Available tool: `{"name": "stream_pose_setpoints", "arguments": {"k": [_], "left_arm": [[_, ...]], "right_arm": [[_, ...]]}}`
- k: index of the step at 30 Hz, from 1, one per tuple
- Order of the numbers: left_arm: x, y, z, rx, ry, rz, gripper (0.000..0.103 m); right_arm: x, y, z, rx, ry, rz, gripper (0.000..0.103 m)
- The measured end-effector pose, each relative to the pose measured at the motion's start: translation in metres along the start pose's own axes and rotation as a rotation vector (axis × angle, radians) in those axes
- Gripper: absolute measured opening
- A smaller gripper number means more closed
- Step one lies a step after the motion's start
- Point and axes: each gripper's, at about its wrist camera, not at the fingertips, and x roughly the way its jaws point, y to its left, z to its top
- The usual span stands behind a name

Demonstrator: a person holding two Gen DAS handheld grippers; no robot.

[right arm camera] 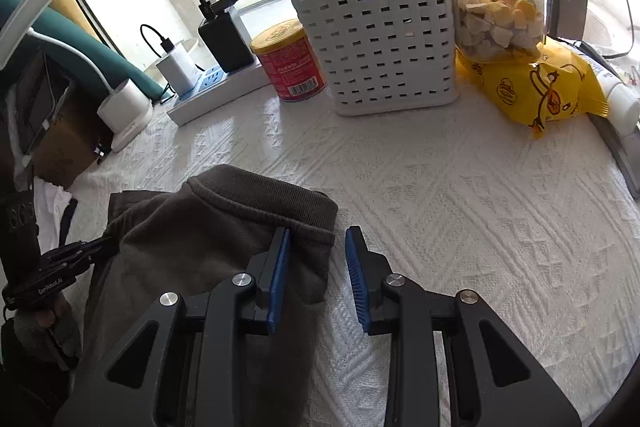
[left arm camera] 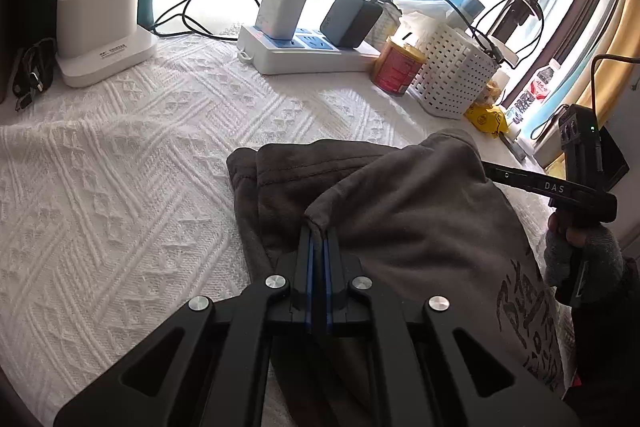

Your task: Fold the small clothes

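A dark grey-brown small garment [left arm camera: 400, 211] with printed lettering lies partly folded on the white textured cloth [left arm camera: 120, 187]. My left gripper [left arm camera: 319, 227] is shut on a pinched fold of the garment's top layer. In the right wrist view the garment [right arm camera: 208, 239] lies at the lower left, its ribbed edge toward the basket. My right gripper [right arm camera: 318, 239] is open; its left finger rests over the garment's right edge and its right finger is over bare cloth. The right gripper also shows in the left wrist view [left arm camera: 492, 171], at the garment's far right side.
A white power strip [left arm camera: 304, 55] with chargers and cables, a white lamp base [left arm camera: 100, 27], a red can [right arm camera: 290, 61], a white perforated basket [right arm camera: 380, 27] and a yellow snack bag [right arm camera: 536, 87] line the back by the window. A gloved hand [left arm camera: 580, 251] holds the right gripper.
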Motion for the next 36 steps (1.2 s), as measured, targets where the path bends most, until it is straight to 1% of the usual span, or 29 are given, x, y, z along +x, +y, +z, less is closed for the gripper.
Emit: {"name": "stream_pose_setpoints", "arguments": {"k": [1,2,3,6,8,9,11,13,16,18,20,22,23,24,25,26,27,28,29,31,33,36], "left_arm": [[0.000,0.000,0.000,-0.004,0.000,-0.004,0.003],[0.000,0.001,0.000,-0.005,0.001,-0.006,0.003],[0.000,0.001,0.000,-0.004,0.000,-0.003,0.003],[-0.003,-0.002,0.000,0.017,-0.002,0.011,0.003],[-0.007,-0.001,0.003,0.011,-0.016,0.015,0.003],[-0.007,-0.001,0.004,0.021,-0.013,0.024,0.003],[-0.002,-0.005,0.003,0.060,-0.004,0.068,0.003],[0.002,-0.008,0.003,0.076,0.005,0.089,0.003],[-0.001,-0.009,0.003,0.091,0.002,0.133,0.005],[-0.003,-0.007,0.004,0.080,0.001,0.149,0.009],[-0.008,-0.004,0.006,0.062,-0.006,0.156,0.009],[-0.013,-0.007,0.008,0.062,-0.013,0.166,0.010],[-0.016,-0.009,0.009,0.066,-0.020,0.182,0.013],[-0.021,-0.011,0.010,0.068,-0.033,0.196,0.014],[-0.025,-0.012,0.010,0.068,-0.043,0.192,0.017],[-0.030,-0.014,0.010,0.064,-0.051,0.181,0.025],[-0.034,-0.015,0.011,0.061,-0.056,0.173,0.032],[-0.037,-0.018,0.009,0.057,-0.061,0.160,0.042],[-0.039,-0.021,0.007,0.054,-0.061,0.147,0.047],[-0.040,-0.030,0.002,0.058,-0.049,0.120,0.048],[-0.037,-0.040,-0.006,0.075,-0.029,0.114,0.048],[-0.030,-0.046,-0.020,0.073,0.012,0.105,0.048]], "right_arm": [[0.002,0.000,0.002,-0.004,-0.001,0.015,0.025],[0.003,-0.001,0.004,-0.010,-0.009,0.022,0.015],[0.003,-0.001,0.006,-0.017,-0.017,0.022,0.014],[-0.001,0.000,0.014,-0.038,-0.043,0.027,0.012],[-0.004,0.002,0.018,-0.062,-0.052,0.016,0.012],[-0.004,0.002,0.019,-0.071,-0.049,0.010,0.012],[0.000,0.000,0.018,-0.077,-0.038,-0.003,0.012],[0.004,-0.001,0.016,-0.072,-0.032,-0.018,0.012],[0.004,-0.002,0.014,-0.068,-0.034,-0.051,0.015],[-0.001,0.000,0.013,-0.076,-0.047,-0.090,0.029],[-0.009,0.001,0.012,-0.089,-0.069,-0.119,0.032],[-0.019,0.000,0.009,-0.089,-0.089,-0.140,0.033],[-0.023,0.000,0.008,-0.087,-0.096,-0.150,0.034],[-0.028,-0.001,0.006,-0.082,-0.102,-0.152,0.035],[-0.033,0.000,0.005,-0.078,-0.106,-0.152,0.035],[-0.037,0.001,0.002,-0.079,-0.108,-0.151,0.035],[-0.040,0.003,-0.001,-0.082,-0.109,-0.150,0.035],[-0.042,0.006,-0.004,-0.086,-0.105,-0.145,0.035],[-0.044,0.009,-0.008,-0.092,-0.100,-0.138,0.035],[-0.046,0.016,-0.017,-0.101,-0.092,-0.128,0.035],[-0.046,0.022,-0.026,-0.106,-0.078,-0.119,0.035],[-0.043,0.026,-0.041,-0.107,-0.054,-0.119,0.035]]}}
